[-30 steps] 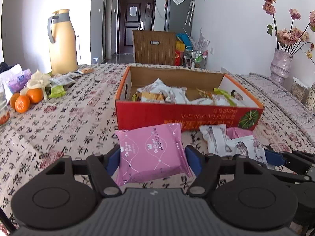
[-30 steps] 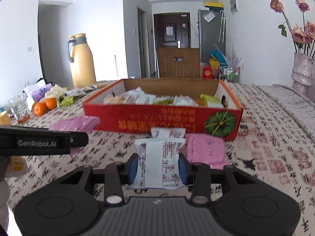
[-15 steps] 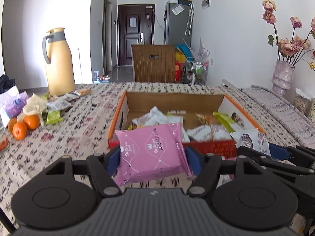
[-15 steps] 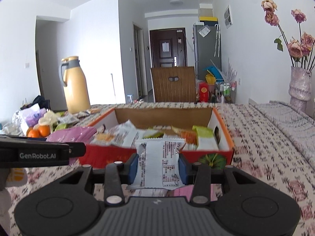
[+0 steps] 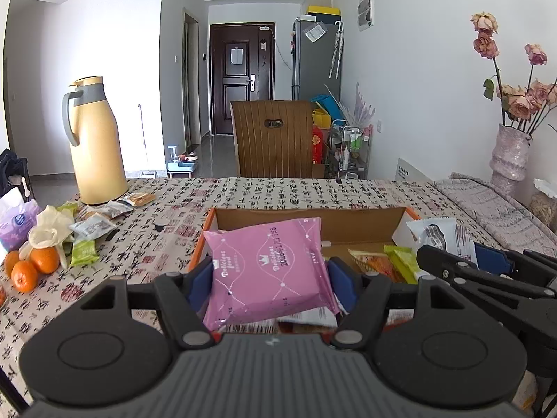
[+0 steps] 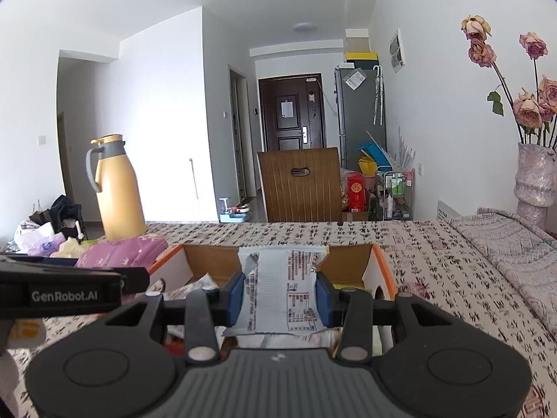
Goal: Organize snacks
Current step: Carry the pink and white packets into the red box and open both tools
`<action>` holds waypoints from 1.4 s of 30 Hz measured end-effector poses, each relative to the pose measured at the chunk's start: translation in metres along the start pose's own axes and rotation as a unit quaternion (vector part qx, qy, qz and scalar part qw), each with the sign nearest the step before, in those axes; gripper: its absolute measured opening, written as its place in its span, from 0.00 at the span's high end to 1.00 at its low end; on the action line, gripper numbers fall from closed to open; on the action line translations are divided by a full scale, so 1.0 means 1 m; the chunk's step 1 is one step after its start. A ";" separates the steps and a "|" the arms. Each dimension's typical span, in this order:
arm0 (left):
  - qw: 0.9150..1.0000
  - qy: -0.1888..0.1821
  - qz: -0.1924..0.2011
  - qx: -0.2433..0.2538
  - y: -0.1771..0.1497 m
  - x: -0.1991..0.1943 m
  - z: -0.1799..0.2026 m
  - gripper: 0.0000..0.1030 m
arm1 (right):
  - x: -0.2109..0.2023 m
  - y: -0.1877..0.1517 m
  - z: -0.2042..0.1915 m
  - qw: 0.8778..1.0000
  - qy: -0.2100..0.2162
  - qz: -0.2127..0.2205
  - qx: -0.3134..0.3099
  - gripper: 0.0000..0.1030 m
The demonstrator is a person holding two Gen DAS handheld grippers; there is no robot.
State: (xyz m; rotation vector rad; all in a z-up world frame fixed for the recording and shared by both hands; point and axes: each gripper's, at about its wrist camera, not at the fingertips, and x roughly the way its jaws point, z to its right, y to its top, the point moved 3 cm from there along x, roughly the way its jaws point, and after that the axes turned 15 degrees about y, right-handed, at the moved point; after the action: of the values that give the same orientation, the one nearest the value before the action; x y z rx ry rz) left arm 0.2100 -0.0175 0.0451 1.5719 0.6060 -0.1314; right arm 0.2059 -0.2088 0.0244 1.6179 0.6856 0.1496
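My left gripper (image 5: 269, 277) is shut on a pink snack packet (image 5: 268, 268) and holds it above the open cardboard box (image 5: 313, 214). My right gripper (image 6: 281, 294) is shut on a white snack packet (image 6: 283, 289) and holds it over the same box (image 6: 379, 271). The box holds several wrapped snacks, among them a green one (image 5: 403, 261). The right gripper with its white packet (image 5: 438, 237) shows at the right of the left wrist view. The left gripper's arm (image 6: 62, 292) and pink packet (image 6: 122, 252) show at the left of the right wrist view.
A yellow thermos (image 5: 95, 142) stands at the table's far left. Loose snack packets (image 5: 94, 224), oranges (image 5: 31, 266) and a purple bag (image 5: 15, 223) lie on the left side. A vase of dried roses (image 5: 510, 155) stands at the right. A wooden chair (image 5: 276, 139) is behind the table.
Both grippers have lifted their packets off the table and moved forward, from in front of the box to above its inside.
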 end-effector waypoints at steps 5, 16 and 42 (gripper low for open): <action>1.000 0.001 0.000 -0.010 0.009 0.016 0.004 0.31 | 0.018 0.010 0.013 1.000 -0.006 0.004 0.002 0.60; 1.000 0.016 -0.008 -0.024 0.016 0.063 0.014 0.31 | 0.059 0.006 0.037 1.000 -0.015 -0.008 0.017 0.60; 0.999 0.032 -0.006 -0.043 0.000 0.081 0.003 0.00 | 0.065 -0.014 0.058 0.998 -0.037 -0.020 0.055 0.00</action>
State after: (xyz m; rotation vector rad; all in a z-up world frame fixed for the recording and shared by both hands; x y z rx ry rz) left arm 0.2796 0.0032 0.0093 1.4935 0.6639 -0.0629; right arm 0.2817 -0.2257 -0.0186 1.7042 0.6783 0.0219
